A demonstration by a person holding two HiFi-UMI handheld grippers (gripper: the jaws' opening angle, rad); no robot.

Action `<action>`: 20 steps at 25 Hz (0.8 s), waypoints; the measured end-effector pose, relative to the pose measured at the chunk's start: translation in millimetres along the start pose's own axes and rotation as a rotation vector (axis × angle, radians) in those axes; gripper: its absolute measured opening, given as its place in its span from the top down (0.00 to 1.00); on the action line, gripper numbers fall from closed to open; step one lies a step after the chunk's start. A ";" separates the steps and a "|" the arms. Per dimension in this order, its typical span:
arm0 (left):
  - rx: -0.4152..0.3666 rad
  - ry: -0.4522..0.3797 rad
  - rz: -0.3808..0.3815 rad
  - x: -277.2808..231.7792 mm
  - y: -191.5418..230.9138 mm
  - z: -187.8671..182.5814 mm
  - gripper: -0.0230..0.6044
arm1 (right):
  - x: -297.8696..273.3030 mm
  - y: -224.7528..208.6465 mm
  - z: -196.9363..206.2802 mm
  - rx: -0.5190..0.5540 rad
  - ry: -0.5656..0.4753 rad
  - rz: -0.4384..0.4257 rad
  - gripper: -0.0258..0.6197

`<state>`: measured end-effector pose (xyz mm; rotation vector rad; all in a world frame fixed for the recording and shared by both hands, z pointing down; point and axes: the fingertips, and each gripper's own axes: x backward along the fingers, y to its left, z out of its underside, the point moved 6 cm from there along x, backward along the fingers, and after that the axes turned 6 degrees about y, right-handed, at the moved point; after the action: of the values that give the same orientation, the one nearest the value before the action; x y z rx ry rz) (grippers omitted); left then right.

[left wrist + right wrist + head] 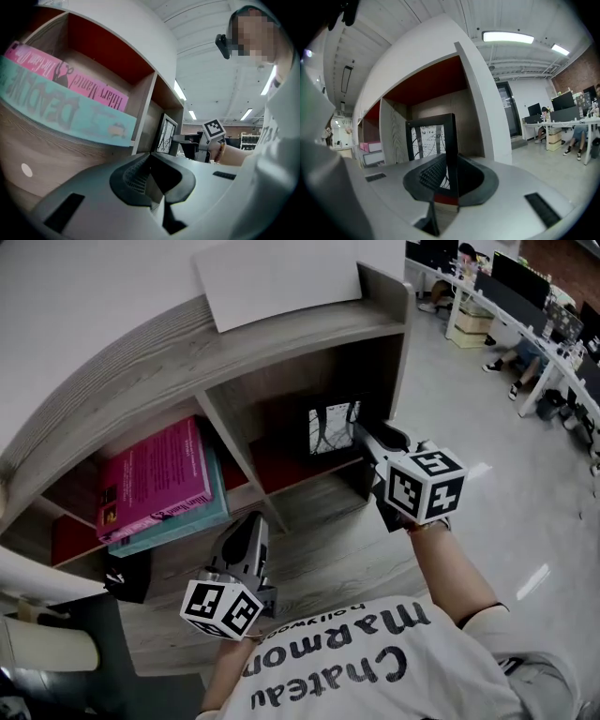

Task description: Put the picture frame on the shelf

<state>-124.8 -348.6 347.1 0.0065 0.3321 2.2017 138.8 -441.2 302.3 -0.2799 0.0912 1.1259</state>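
Note:
The black picture frame (333, 427) with a black-and-white print stands upright inside the shelf's right compartment (309, 486). My right gripper (368, 442) reaches in from the right and is shut on the frame's right edge. In the right gripper view the frame (430, 140) rises between the pads, its edge pinched in the jaws. My left gripper (247, 532) hangs lower, in front of the shelf's divider, shut and holding nothing. The left gripper view shows its closed jaws, with the frame (166, 133) and the right gripper's marker cube (213, 129) beyond.
A pink book (155, 479) lies on a teal book (183, 519) in the left compartment. A white board (277, 277) rests on the shelf top. A small black box (128, 575) sits lower left. Desks with seated people (525, 315) line the far right.

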 end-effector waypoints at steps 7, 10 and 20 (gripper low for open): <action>0.022 0.018 0.056 0.0 15.4 4.0 0.94 | -18.7 0.2 -4.1 0.053 0.051 0.106 0.84; 0.014 0.025 0.074 -0.3 19.9 6.2 0.94 | -28.3 2.0 -3.9 0.062 0.074 0.137 0.84; 0.060 0.027 0.060 0.0 39.3 12.7 0.94 | -47.5 4.7 -6.5 0.019 0.103 0.169 0.84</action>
<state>-154.0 -368.2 368.8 0.0203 0.4176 2.2524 114.5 -482.7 305.4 -0.3176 0.2197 1.2778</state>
